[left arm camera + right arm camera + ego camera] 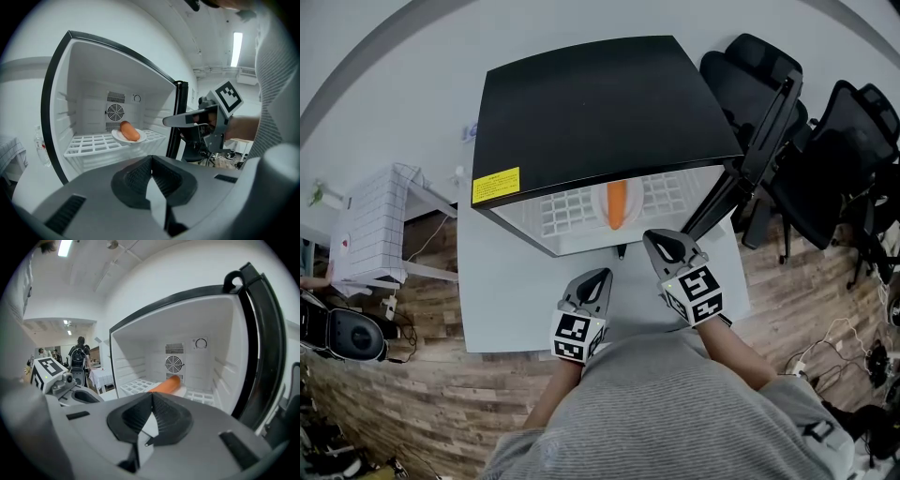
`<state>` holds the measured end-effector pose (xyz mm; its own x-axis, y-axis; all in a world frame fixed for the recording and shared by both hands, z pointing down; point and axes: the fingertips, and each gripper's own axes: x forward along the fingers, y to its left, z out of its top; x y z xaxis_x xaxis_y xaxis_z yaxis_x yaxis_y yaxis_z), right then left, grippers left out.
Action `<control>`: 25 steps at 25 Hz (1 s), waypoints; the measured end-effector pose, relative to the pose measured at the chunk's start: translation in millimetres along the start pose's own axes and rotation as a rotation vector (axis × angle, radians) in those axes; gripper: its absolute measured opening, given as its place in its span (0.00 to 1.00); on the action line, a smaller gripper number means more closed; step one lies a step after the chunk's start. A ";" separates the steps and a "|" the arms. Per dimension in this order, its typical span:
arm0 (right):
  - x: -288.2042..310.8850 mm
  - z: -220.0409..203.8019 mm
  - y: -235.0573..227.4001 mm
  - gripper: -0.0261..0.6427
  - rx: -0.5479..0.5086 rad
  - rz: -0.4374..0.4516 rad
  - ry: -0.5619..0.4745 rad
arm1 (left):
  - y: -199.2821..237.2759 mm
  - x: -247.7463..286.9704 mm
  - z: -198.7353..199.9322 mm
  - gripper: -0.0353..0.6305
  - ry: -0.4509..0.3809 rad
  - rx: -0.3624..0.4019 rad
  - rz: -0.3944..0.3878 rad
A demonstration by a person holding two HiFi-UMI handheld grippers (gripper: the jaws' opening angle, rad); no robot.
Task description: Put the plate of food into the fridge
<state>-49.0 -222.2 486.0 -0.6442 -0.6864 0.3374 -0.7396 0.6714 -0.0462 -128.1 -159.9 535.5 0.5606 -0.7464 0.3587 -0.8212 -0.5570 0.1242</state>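
We have the plate of food on the fridge shelf, left gripper and right gripper outside with fingers clenched empty; only the open door looks left.

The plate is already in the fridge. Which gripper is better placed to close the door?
Probably right: the right gripper sits nearer the open door, which stands at the right of the fridge; the left gripper is farther.
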 end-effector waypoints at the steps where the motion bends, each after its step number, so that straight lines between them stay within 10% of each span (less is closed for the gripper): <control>1: -2.9 -2.4 1.9 0.06 0.007 0.008 -0.004 | -0.3 0.0 -0.2 0.07 0.001 0.000 0.000; 25: -32.4 -41.3 62.1 0.06 0.059 0.248 -0.092 | -26.2 0.7 -4.9 0.07 0.012 0.016 -0.041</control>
<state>-66.1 -146.7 511.1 -0.8204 -0.5271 0.2216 -0.5650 0.8068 -0.1729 -106.7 -144.1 537.1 0.5920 -0.7188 0.3645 -0.7959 -0.5927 0.1236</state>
